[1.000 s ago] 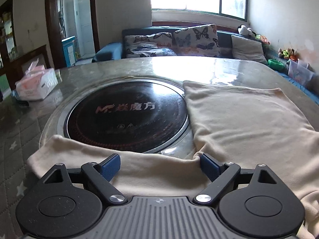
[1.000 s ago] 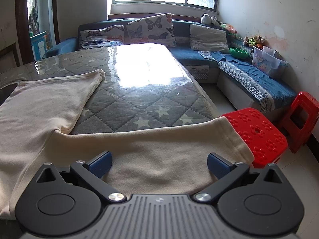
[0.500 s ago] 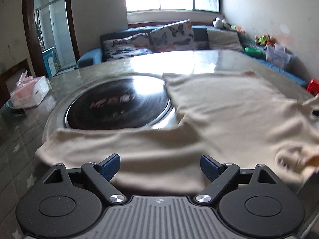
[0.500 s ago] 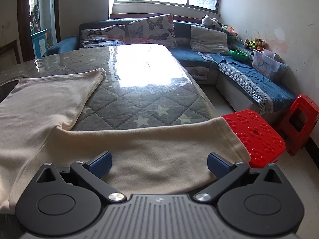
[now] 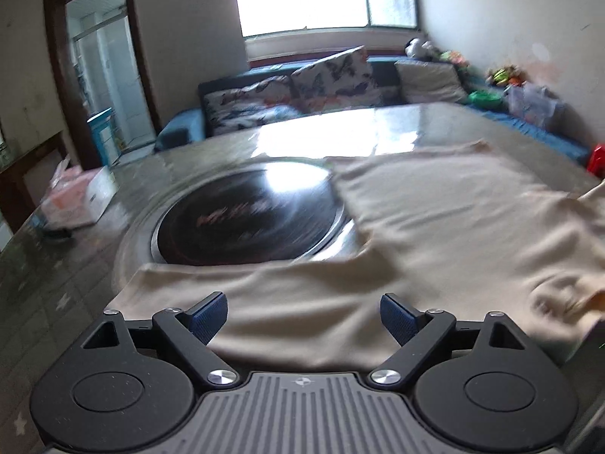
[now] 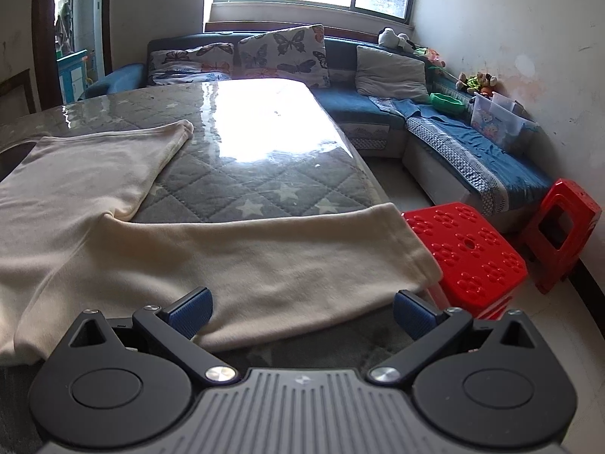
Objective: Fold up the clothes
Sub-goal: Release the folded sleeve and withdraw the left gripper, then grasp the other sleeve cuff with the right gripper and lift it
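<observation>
Left gripper (image 5: 303, 314) fingers spread wide, gripping nothing; cream garment (image 5: 435, 227) lies flat ahead of them, one sleeve just past the tips, partly over the black induction hob (image 5: 249, 223). Right gripper (image 6: 302, 312) also wide apart, empty; the other sleeve (image 6: 287, 253) lies between and beyond its fingers, reaching the table (image 6: 264, 174) edge by the red stool (image 6: 469, 253).

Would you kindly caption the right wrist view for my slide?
Open right gripper above a cream garment spread on the table.
</observation>
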Demonstrator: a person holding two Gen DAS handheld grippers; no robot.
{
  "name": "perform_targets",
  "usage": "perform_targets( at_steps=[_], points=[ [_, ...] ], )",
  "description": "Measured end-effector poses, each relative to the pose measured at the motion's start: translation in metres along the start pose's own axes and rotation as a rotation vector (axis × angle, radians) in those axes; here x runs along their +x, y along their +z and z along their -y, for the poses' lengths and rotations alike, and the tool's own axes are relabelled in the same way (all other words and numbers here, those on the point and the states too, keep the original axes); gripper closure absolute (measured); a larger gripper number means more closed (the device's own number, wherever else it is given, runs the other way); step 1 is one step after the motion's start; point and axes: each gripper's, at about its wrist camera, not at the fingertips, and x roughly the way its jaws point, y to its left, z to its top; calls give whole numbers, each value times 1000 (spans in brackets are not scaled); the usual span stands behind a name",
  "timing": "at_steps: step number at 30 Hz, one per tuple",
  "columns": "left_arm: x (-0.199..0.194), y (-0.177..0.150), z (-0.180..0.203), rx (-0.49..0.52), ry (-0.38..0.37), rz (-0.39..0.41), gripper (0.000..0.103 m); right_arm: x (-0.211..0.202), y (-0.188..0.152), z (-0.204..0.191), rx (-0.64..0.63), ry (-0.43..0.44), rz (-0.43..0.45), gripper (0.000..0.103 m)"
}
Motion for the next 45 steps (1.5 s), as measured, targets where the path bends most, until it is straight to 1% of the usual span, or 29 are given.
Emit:
perform_targets(
  at_steps=[7,10,13,15,16,20,22,23,24,25,26,27,29,36,39,42,45],
  points=[
    [7,29,55,53,-161,56,13,-6,-8,16,58,-12,2,1],
    [13,39,81,99,-215,73,13,-7,-9,28,102,-33,8,6],
    [21,45,103,133,-264,67,13,-3,-8,42,155,-47,11,12],
    [27,46,116,148,-287,54,13,2,-6,51,203,-42,8,20],
    [30,47,122,155,-297,47,13,3,-5,54,217,-43,11,21],
    [39,46,138,159,-325,16,13,10,0,67,277,-46,25,39],
    [39,45,143,162,-335,8,13,13,1,73,310,-43,30,45],
    [40,45,146,164,-336,5,13,15,2,75,317,-44,34,50],
    [40,46,149,166,-339,2,13,16,2,76,324,-45,38,58],
    [40,46,151,167,-341,-2,13,17,2,78,331,-46,42,62],
    [42,46,153,167,-345,-6,13,17,3,79,334,-46,47,70],
    [43,47,155,169,-349,-9,13,17,3,79,335,-46,51,80],
    [44,47,158,173,-355,-14,13,16,3,80,340,-38,60,92],
    [45,44,170,189,-390,-24,13,-2,19,82,316,-30,149,94],
    [45,39,176,205,-402,-26,13,-1,23,79,294,-33,151,94],
    [49,33,183,232,-396,-33,13,2,25,79,290,-31,143,95],
    [49,29,188,249,-399,-32,13,-7,30,75,280,-30,162,95]
  ],
)
